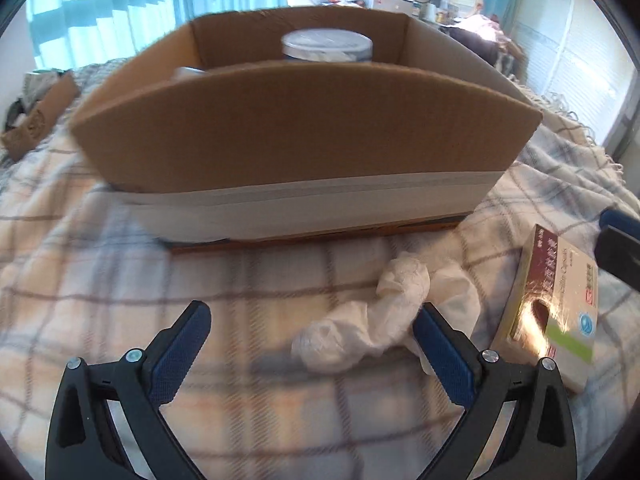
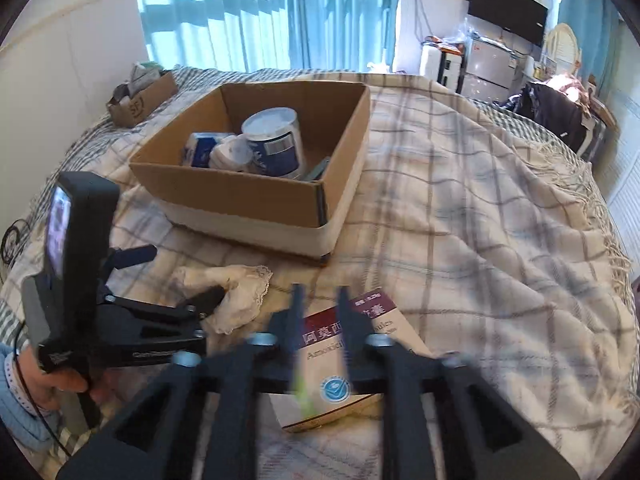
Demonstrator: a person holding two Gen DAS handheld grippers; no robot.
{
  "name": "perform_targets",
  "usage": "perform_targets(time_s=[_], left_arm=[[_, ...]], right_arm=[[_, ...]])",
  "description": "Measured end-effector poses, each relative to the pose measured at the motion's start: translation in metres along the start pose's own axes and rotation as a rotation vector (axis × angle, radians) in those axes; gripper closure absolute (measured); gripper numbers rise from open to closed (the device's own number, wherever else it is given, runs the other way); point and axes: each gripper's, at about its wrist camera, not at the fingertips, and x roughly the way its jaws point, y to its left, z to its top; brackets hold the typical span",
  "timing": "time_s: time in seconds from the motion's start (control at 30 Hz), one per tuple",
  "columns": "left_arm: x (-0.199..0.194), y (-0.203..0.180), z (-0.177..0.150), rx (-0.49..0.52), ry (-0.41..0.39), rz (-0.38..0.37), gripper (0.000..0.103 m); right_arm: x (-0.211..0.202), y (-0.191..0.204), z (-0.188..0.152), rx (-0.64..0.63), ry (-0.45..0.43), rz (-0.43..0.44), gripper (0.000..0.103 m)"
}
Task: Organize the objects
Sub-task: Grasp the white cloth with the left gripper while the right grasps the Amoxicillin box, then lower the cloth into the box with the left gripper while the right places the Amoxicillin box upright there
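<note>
While open, left claw [image 1: 312, 344] straddles cloth [image 1: 372, 320].

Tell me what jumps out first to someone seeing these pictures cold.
The open cardboard box in the middle of the plaid blanket dominates, with a blue-and-white can standing among other packages inside. In front of it lie a crumpled white cloth, between the open fingers of the left gripper, and a red-and-white medicine box under the right gripper, whose fingers are close together.
</note>
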Motion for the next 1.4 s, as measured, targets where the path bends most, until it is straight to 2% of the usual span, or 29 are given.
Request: perform_targets(time_s=[0.03,0.07,0.1,0.17,0.23,0.27,0.37,0.5,0.6,0.67,0.7,0.77,0.9,0.93,0.97,1.17,1.27,1.4], left_arm=[[0.003,-0.005,0.0,0.009,0.003,-0.028,0.008],[0.006,-0.01,-0.002,0.031,0.011,-0.061,0.024],[0.009,-0.014,-0.003,0.054,0.022,-0.077,0.034],[0.009,-0.022,-0.009,0.108,0.031,-0.094,0.068],[0.001,-0.026,-0.014,0.127,0.021,-0.106,0.082],[-0.007,-0.026,-0.017,0.131,0.004,-0.087,0.085],[-0.03,-0.02,-0.026,0.115,-0.031,-0.038,0.086],[-0.045,0.012,-0.028,0.025,-0.049,-0.06,0.086],[-0.055,0.021,-0.033,-0.015,-0.063,-0.067,0.086],[-0.055,0.026,-0.032,-0.036,-0.063,-0.068,0.086],[-0.055,0.03,-0.03,-0.048,-0.061,-0.068,0.086],[-0.052,0.033,-0.03,-0.072,-0.057,-0.067,0.086],[-0.049,0.041,-0.032,-0.112,-0.038,-0.062,0.086],[-0.048,0.043,-0.033,-0.12,-0.033,-0.063,0.086],[-0.047,0.046,-0.034,-0.128,-0.028,-0.065,0.086],[-0.047,0.047,-0.037,-0.132,-0.027,-0.068,0.086],[-0.046,0.048,-0.037,-0.136,-0.025,-0.068,0.086],[-0.044,0.048,-0.038,-0.135,-0.022,-0.065,0.086]], right_arm=[[-0.001,-0.003,0.0,0.017,-0.007,-0.001,0.042],[0.001,-0.005,0.0,0.028,-0.001,-0.003,0.041],[0.002,-0.006,-0.001,0.031,0.009,-0.003,0.041],[0.005,-0.005,-0.003,0.031,0.032,-0.009,0.041],[0.004,-0.001,-0.005,0.011,0.042,-0.02,0.041],[0.003,0.002,-0.007,-0.003,0.045,-0.021,0.041],[0.003,0.017,-0.018,-0.081,0.085,-0.017,0.039],[0.02,0.037,-0.035,-0.192,0.186,-0.067,0.038],[0.04,0.048,-0.045,-0.279,0.241,-0.18,0.03],[0.052,0.057,-0.051,-0.351,0.282,-0.268,0.014],[0.058,0.061,-0.055,-0.39,0.304,-0.309,0.012],[0.067,0.067,-0.06,-0.443,0.316,-0.358,0.011],[0.069,0.067,-0.062,-0.467,0.313,-0.402,0.013],[0.067,0.067,-0.062,-0.467,0.302,-0.414,0.021],[0.064,0.067,-0.06,-0.47,0.289,-0.422,0.033],[0.021,0.072,-0.044,-0.445,0.122,-0.391,0.062],[-0.006,0.058,-0.027,-0.358,0.033,-0.351,0.069],[-0.035,0.034,-0.009,-0.229,-0.034,-0.309,0.072]])
